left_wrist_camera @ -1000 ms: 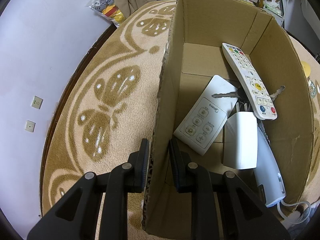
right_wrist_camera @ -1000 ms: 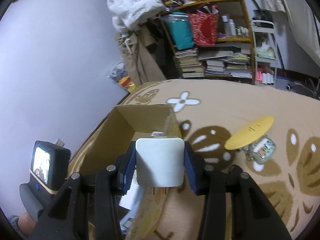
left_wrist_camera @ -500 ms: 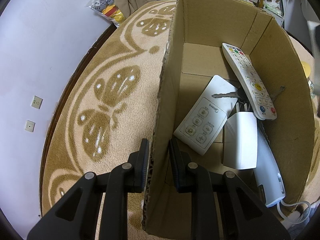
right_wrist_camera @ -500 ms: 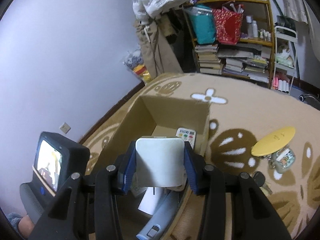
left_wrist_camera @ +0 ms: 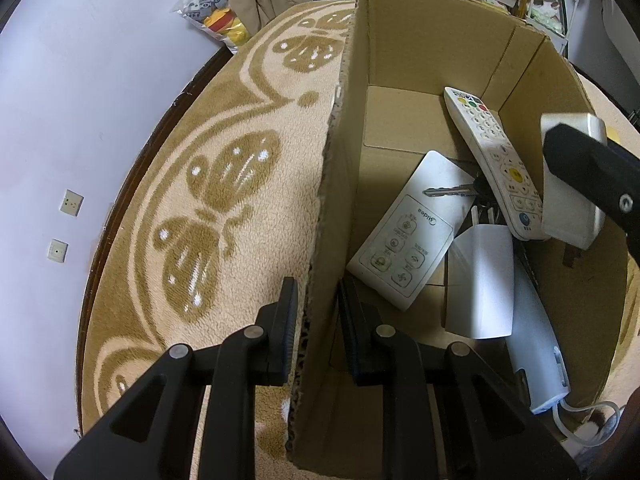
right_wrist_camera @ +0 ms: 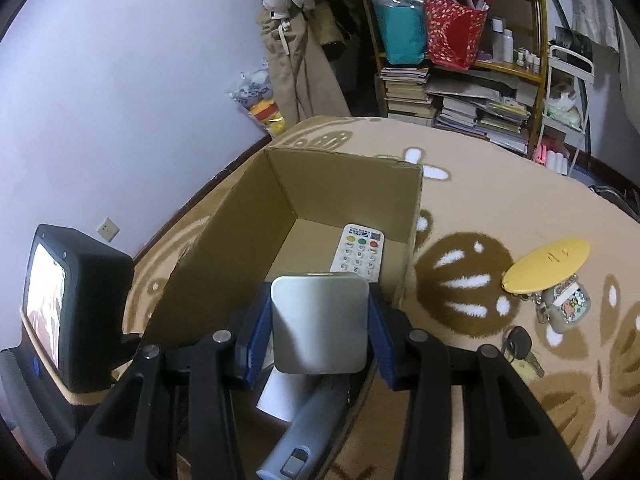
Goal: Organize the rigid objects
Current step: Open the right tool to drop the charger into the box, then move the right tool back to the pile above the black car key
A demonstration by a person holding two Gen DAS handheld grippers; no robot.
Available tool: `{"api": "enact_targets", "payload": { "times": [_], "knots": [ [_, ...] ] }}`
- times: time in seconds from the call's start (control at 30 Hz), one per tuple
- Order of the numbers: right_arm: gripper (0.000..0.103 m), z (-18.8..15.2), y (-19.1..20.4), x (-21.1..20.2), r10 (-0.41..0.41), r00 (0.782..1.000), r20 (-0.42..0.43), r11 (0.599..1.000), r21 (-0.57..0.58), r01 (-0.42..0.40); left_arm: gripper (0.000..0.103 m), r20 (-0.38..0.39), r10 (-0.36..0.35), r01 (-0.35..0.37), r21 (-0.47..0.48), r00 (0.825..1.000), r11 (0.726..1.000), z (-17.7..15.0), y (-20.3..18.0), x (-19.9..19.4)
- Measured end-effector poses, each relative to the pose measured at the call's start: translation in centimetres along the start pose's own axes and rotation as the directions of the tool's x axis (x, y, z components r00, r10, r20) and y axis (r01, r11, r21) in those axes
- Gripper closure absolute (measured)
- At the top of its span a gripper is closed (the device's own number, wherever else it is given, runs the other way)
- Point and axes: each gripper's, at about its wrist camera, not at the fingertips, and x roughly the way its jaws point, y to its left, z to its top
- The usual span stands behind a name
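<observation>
An open cardboard box [left_wrist_camera: 404, 40] stands on the carpet. My left gripper [left_wrist_camera: 314, 308] is shut on the box's left wall [left_wrist_camera: 324, 264]. My right gripper [right_wrist_camera: 318, 330] is shut on a white square adapter [right_wrist_camera: 319, 324] and holds it above the box's inside [right_wrist_camera: 312, 236]; the adapter also shows in the left wrist view [left_wrist_camera: 568, 204]. In the box lie a long white remote [left_wrist_camera: 494, 160], a flat white remote [left_wrist_camera: 412, 232], a key [left_wrist_camera: 448, 191], a white plug block [left_wrist_camera: 480, 284] and a grey-white device [left_wrist_camera: 536, 348].
On the carpet right of the box lie a yellow disc [right_wrist_camera: 546, 266], a small jar with a keychain [right_wrist_camera: 566, 306] and keys [right_wrist_camera: 520, 346]. A bookshelf [right_wrist_camera: 460, 80] and hanging coats [right_wrist_camera: 304, 60] stand behind. The left gripper's camera unit [right_wrist_camera: 68, 308] is at the box's left.
My right gripper has carried the adapter forward and over the box; it now appears at the right edge of the left wrist view. The left gripper has not moved.
</observation>
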Motion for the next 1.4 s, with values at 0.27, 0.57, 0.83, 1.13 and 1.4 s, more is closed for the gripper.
{"api": "enact_targets", "payload": {
  "times": [0.27, 0.57, 0.83, 1.13, 1.4],
  "knots": [
    [0.054, 0.1, 0.6, -0.7, -0.017, 1.0, 0.005, 0.999, -0.033, 0.017, 0.082, -0.001, -0.007, 0.007, -0.003, 1.0, 1.0, 0.1, 0.1, 0.0],
    [0.023, 1.1, -0.6, -3.4, -0.088, 0.992, 0.089, 0.994, -0.051, 0.093, 0.082, -0.002, -0.007, 0.007, -0.003, 1.0, 1.0, 0.1, 0.4, -0.1],
    [0.003, 1.6, -5.3, -3.7, -0.2, 0.974, 0.103, 0.98, 0.025, 0.199, 0.082, -0.002, -0.004, 0.004, 0.0, 1.0, 1.0, 0.1, 0.3, -0.1],
    [0.003, 1.4, -10.9, -1.6, -0.271, 0.962, 0.044, 0.957, 0.123, 0.264, 0.082, -0.004, -0.007, 0.007, -0.001, 1.0, 1.0, 0.2, 0.3, 0.0],
    [0.003, -1.1, -13.8, 1.4, -0.297, 0.953, -0.061, 0.939, 0.163, 0.303, 0.082, -0.005, -0.004, 0.004, 0.0, 1.0, 1.0, 0.2, 0.3, 0.1]
  ]
}}
